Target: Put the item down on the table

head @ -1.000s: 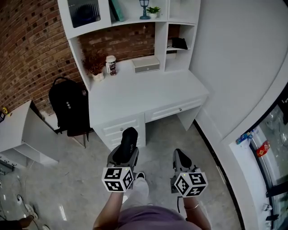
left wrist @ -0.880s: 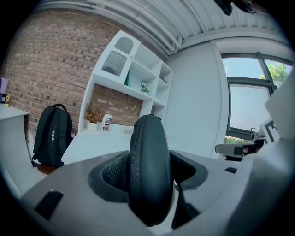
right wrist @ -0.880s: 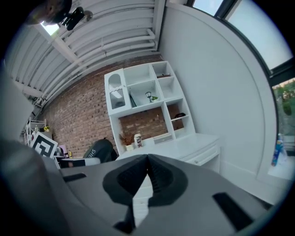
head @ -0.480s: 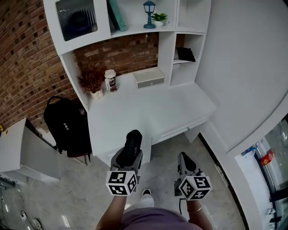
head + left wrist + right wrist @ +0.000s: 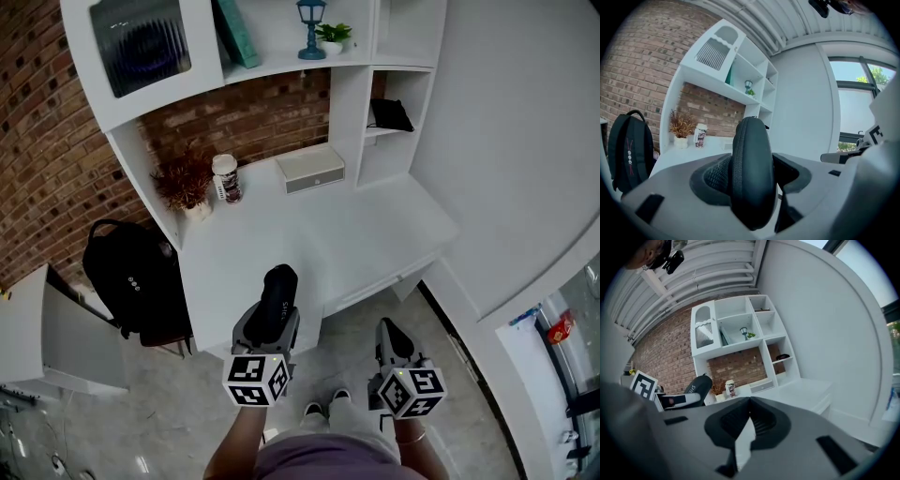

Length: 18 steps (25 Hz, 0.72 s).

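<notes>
A black zippered case stands on edge between the jaws of my left gripper, which is shut on it. In the left gripper view the case fills the gap between the two pads and sticks out past them. It hangs over the front edge of the white desk. My right gripper is to the right, above the floor in front of the desk, and its jaws are shut with nothing in them.
At the back of the desk are a dried plant in a pot, a jar and a white box. White shelves rise above. A black backpack sits left of the desk, beside a white cabinet.
Both grippers and the head view have moved forward toward the desk. The case now hangs over the desk's front edge instead of the floor. The grip is unchanged.
</notes>
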Available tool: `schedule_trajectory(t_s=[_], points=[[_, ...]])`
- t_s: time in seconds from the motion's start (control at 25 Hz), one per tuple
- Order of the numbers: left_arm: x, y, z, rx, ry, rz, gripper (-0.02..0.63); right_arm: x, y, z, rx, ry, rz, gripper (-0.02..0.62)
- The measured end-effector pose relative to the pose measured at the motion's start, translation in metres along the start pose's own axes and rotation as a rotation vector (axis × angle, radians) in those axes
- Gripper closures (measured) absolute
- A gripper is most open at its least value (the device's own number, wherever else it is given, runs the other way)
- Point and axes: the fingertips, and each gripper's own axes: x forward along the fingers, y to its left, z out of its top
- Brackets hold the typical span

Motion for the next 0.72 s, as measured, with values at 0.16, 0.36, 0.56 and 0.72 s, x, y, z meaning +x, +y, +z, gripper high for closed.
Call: schedule_trajectory(t_s=[0.16, 0.36, 0.56, 0.72], points=[[0.017, 0.006, 0.005, -0.001, -0.008, 0.006, 0.339, 0.019, -0.007, 0.006, 0.001, -0.011, 0.007, 0.594], [0.043, 0.015, 0.012, 0.004, -0.016, 0.024, 0.339, 0.046, -0.016, 0.017, -0.005, -0.026, 0.026, 0.594], [0.075, 0.019, 0.021, 0.02, -0.02, 0.042, 0.339, 0.074, -0.033, 0.032, 0.0, -0.036, 0.042, 0.594], [0.103, 0.025, 0.024, 0.027, -0.012, 0.064, 0.339, 0.095, -0.048, 0.035, 0.009, -0.022, 0.051, 0.594]])
